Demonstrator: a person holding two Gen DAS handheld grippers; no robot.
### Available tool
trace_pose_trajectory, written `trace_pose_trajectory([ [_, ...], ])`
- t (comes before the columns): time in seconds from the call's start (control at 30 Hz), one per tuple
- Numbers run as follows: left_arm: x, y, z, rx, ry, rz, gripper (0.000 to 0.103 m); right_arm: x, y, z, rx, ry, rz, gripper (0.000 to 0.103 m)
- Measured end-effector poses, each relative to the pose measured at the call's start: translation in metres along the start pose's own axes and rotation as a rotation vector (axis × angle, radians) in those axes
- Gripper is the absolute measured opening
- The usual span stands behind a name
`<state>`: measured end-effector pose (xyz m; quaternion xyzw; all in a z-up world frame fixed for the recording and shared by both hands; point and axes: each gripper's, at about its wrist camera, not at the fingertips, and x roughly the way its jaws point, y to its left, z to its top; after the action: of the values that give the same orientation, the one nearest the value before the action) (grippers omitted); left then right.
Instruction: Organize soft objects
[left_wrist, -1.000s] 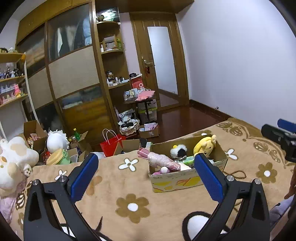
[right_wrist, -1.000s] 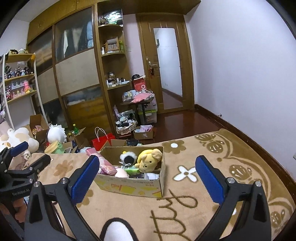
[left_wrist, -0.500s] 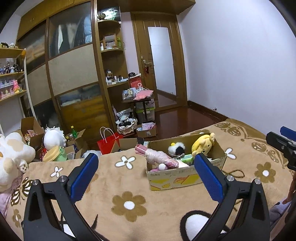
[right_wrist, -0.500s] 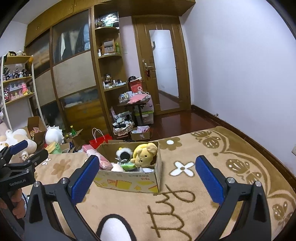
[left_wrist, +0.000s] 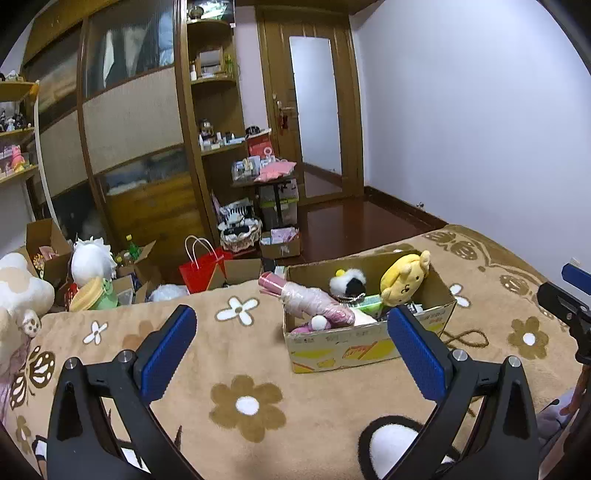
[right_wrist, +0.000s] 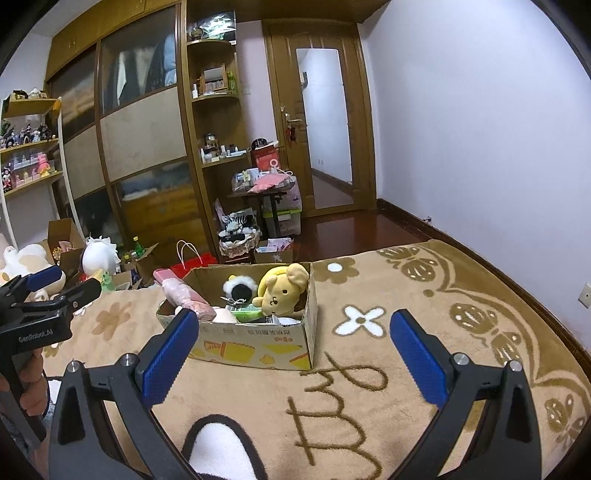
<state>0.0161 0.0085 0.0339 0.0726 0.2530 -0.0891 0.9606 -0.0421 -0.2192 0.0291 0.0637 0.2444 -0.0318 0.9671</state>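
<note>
While both tools hang over the bed (left_wrist: 258, 354), neither has anything in it: the left hand-held gripper (left_wrist: 291, 350) is spread wide w/ nothing between its blue pads (left_wrist: 168, 350), and the right hand-held gripper (right_wrist: 293, 354) is spread just as wide, also w/o a load. From the right wrist view the left one shows again at the left edge, a hand (right_wrist: 31, 387) wrapped round its grip.

The cardboard box (left_wrist: 343, 345) sits on the tan flower-print blanket (right_wrist: 424, 295), toward the far edge of the bed, approx. in the middle of that edge. It's open at the top and packed w/ soft stuff. A yellow dog plush (left_wrist: 404, 277) leans in the right end of the box, head above the rim. Just beside it, to the left, is a small black-and-white fluffy plush (left_wrist: 349, 284). A pink wrapped bundle (left_wrist: 314, 302) lies tilted at the box's left end, one end poking out past the rim. Something green and flat (right_wrist: 247, 314) lies low among the toys; can't tell what it is.

Beyond the far edge of the bed, on the floor, there's a red paper bag (left_wrist: 201, 267) w/ white handles, open cartons, and a white round plush (left_wrist: 90, 260). A big cream-and-tan plush (left_wrist: 18, 291) sits at the bed's left edge. Behind all that: a wooden wardrobe (right_wrist: 144, 147) w/ shelves, and a door (right_wrist: 325, 125) w/ a glass panel.
</note>
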Motion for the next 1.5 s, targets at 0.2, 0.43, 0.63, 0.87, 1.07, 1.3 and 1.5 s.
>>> trace_pose_trajectory([
  [0.2,0.0021,-0.0008,-0.0010,0.003,-0.005,0.008,0.102,0.0025,-0.0030,-0.0004,0.007,0.004,-0.002,0.103],
  [0.43,-0.0017,-0.0034,-0.0022,0.015,-0.031,0.016,0.102,0.0034,-0.0030,-0.0009,0.008,0.006,-0.002,0.103],
  [0.63,-0.0021,-0.0020,-0.0025,0.010,-0.028,0.009,0.102,0.0032,-0.0029,-0.0007,0.009,0.004,-0.001,0.103],
  [0.87,-0.0015,-0.0027,-0.0025,0.016,-0.023,0.003,0.102,0.0035,-0.0021,-0.0014,0.010,0.006,-0.002,0.103],
  [1.07,-0.0011,-0.0032,-0.0035,0.022,-0.016,-0.001,0.102,0.0033,-0.0016,-0.0012,0.007,0.006,-0.001,0.103],
  [1.3,-0.0012,-0.0035,-0.0035,0.023,-0.017,0.000,0.102,0.0031,-0.0016,-0.0009,0.009,0.005,-0.001,0.103],
  [1.5,-0.0010,-0.0037,-0.0036,0.022,-0.015,-0.002,0.102,0.0031,-0.0018,-0.0010,0.008,0.006,-0.001,0.103],
])
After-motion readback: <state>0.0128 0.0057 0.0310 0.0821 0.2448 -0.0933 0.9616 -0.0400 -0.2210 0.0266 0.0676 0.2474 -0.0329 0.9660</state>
